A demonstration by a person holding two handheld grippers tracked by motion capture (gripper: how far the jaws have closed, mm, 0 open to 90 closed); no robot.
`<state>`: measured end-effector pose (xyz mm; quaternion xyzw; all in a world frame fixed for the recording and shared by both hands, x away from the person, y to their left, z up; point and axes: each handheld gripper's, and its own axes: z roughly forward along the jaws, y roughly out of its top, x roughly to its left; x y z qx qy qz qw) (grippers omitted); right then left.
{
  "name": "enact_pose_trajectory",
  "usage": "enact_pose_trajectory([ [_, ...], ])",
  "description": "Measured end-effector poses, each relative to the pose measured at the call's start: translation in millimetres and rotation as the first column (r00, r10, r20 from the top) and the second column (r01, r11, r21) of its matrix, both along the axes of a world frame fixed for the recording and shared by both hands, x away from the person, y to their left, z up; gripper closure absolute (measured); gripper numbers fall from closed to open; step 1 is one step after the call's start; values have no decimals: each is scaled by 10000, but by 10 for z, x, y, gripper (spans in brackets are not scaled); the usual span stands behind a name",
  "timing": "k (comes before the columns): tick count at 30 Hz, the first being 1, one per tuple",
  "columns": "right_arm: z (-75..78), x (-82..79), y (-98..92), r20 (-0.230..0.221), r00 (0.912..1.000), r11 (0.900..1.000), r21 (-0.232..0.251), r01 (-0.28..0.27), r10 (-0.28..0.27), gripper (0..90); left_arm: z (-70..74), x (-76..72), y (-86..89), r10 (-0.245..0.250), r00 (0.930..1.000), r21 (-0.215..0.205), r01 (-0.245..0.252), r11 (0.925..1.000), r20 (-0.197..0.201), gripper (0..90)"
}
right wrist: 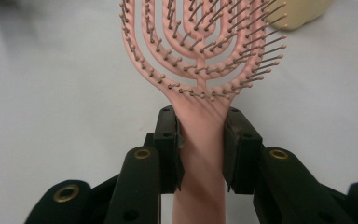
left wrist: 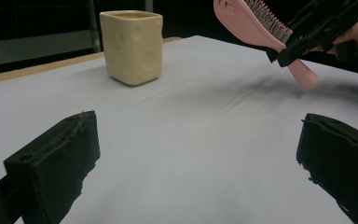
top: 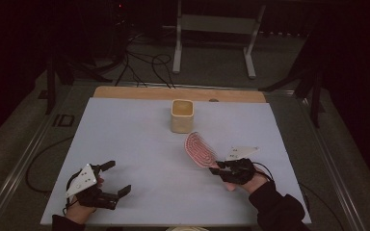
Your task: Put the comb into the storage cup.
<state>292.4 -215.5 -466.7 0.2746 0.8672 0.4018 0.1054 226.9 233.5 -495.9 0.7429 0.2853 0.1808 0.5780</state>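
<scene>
High view first: we've got a table covered by a white sheet (top: 139, 159), with a cream-coloured cup (top: 181, 115) standing upright toward the far side, roughly in the middle. Our right gripper (top: 220, 167) sits at the near right, clamped on the handle of a pink hairbrush (top: 200, 149), whose bristled head points up and away toward the cup but stays well apart from it. Over at the near left, our left gripper (top: 116, 178) is spread wide with nothing between its jaws, hovering low over the sheet.

Right gripper view makes the grip pretty clear: both black jaws press on the brush's neck just below the head (right wrist: 200, 56), and the handle runs down between them. A corner of the cup (right wrist: 303, 11) peeks in at the top right.

Left gripper view shows the cup (left wrist: 133, 46) dead ahead, dimpled sides and all, plus the brush (left wrist: 261, 25) held off the table at the upper right.
</scene>
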Motion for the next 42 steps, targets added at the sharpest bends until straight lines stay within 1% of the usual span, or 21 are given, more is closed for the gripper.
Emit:
enact_pose_trajectory([
  [1,4,-8,-2,17,10000,9999,89,85,-85,703,0,0,2,0,10000,4,0,10000,-2,1],
  [2,4,-13,-9,198,9998,9998,165,97,-101,703,-1,1,3,0,10000,4,0,10000,-2,1],
  [3,4,-20,-14,281,9995,9995,277,166,-174,703,-1,1,3,5,10000,19,-5,10000,-3,1],
  [4,4,-23,-18,279,9994,9991,370,185,-195,703,-2,1,3,1,10000,10,-1,10000,-7,1],
  [6,2,-31,-30,438,9988,9986,478,210,-231,703,0,0,2,0,10000,27,0,10000,1,1],
  [7,0,-37,-33,427,9989,9985,522,175,-197,703,0,-1,2,-2,10000,21,2,10000,1,2],
  [10,-7,-61,-45,612,9979,9981,593,178,-214,703,-1,0,3,8,10000,33,-8,10000,0,1],
  [13,-26,-81,-60,689,9970,9964,795,300,-355,702,-1,1,4,15,10000,53,-15,10000,3,1],
  [14,-31,-84,-71,774,9962,9961,819,328,-392,703,-2,1,3,11,10000,42,-11,10000,1,1],
  [19,-36,-119,-100,809,9946,9937,964,573,-652,702,-3,2,2,-3,10000,92,3,10000,10,1],
  [20,-39,-122,-112,843,9945,9937,977,544,-627,702,-3,1,2,-1,10000,86,1,10000,6,1],
  [21,-41,-139,-113,885,9929,9922,1026,703,-795,703,-3,1,2,2,10000,86,-2,10000,8,1],
  [23,-43,-159,-133,1029,9910,9918,1041,744,-852,702,-3,1,2,15,10000,121,-15,9999,13,1],
  [24,-44,-174,-136,1110,9888,9903,1077,876,-996,703,-4,2,3,21,10000,127,-21,9999,2,1],
  [28,-65,-175,-169,1011,9883,9874,1213,1018,-1143,702,-2,4,2,46,10000,171,-46,9998,-31,1],
  [30,-94,-173,-185,799,9897,9853,1325,1079,-1192,702,-3,7,2,80,9999,142,-79,9999,-67,1],
  [31,-106,-175,-188,857,9888,9856,1275,1107,-1222,702,-4,7,1,101,9999,158,-100,9998,-75,1],
  [38,-123,-171,-175,664,9894,9841,1308,1199,-1294,702,-8,18,-5,89,9998,296,-84,9995,-170,1],
  [40,-124,-170,-172,719,9885,9844,1250,1236,-1332,702,-2,20,-1,111,9997,310,-104,9995,-211,1],
  [41,-121,-169,-169,628,9885,9838,1250,1289,-1375,702,2,21,2,147,9997,331,-141,9994,-200,1],
  [42,-119,-167,-170,663,9879,9839,1211,1315,-1402,702,5,24,1,194,9995,303,-186,9994,-245,1],
])
